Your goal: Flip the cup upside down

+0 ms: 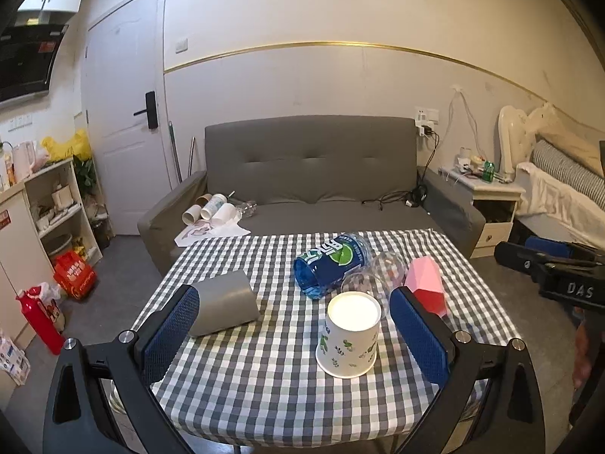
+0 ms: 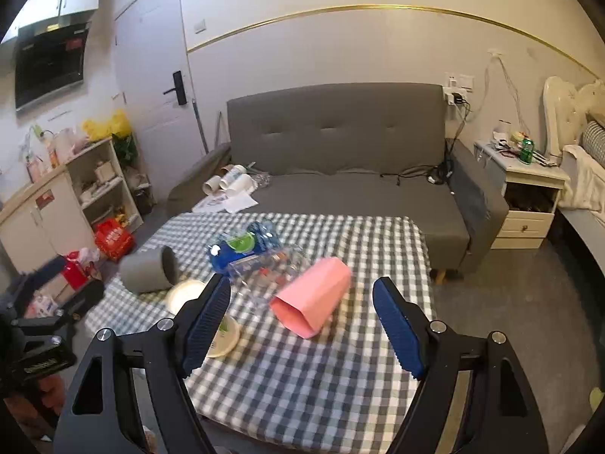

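A white paper cup (image 1: 349, 335) with a leaf print stands upside down on the checkered table (image 1: 264, 378), between the fingers of my open left gripper (image 1: 295, 335). It shows partly behind the left finger in the right wrist view (image 2: 187, 295). A grey cup (image 1: 225, 302) lies on its side to the left. A pink faceted cup (image 2: 312, 297) lies on its side between the fingers of my open right gripper (image 2: 302, 325), beyond the tips. A clear plastic cup (image 1: 374, 276) lies on its side behind the paper cup.
A blue-labelled water bottle (image 1: 331, 263) lies on its side at the table's middle. A grey sofa (image 1: 314, 174) stands behind the table. A shelf unit (image 1: 56, 204) is at the left, a nightstand (image 1: 487, 196) and bed at the right.
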Action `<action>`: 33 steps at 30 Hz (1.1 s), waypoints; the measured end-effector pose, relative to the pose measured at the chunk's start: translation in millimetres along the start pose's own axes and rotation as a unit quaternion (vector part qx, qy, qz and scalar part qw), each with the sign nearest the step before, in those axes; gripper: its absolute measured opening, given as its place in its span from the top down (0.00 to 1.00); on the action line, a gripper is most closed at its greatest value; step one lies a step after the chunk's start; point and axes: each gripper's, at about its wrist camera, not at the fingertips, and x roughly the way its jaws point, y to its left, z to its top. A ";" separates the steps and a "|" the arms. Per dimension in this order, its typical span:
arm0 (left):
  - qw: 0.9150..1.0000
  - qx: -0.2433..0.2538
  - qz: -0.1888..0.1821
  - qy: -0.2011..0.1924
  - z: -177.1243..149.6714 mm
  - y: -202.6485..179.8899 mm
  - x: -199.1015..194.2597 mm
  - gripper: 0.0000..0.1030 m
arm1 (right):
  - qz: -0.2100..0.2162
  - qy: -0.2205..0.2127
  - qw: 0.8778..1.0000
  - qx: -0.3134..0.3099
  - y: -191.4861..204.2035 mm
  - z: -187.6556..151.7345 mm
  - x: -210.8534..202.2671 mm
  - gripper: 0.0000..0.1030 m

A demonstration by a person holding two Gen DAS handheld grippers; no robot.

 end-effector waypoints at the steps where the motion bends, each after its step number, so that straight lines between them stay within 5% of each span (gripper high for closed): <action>1: 1.000 0.000 0.001 -0.001 -2.7 -1.0 0.5 0.00 | -0.004 0.000 1.000 0.000 -1.0 -3.2 2.3 0.24; 12: 0.999 -0.032 0.017 0.025 -32.7 8.7 13.0 0.00 | -0.016 0.026 0.998 -0.048 20.6 -41.2 31.7 0.24; 22: 0.998 -0.041 0.025 0.036 -37.8 22.7 9.5 0.00 | -0.016 0.038 0.998 -0.054 38.1 -48.8 33.5 0.00; 33: 0.998 -0.040 0.024 0.038 -37.5 25.6 7.1 0.00 | -0.025 0.035 0.997 -0.057 43.6 -49.8 30.3 0.00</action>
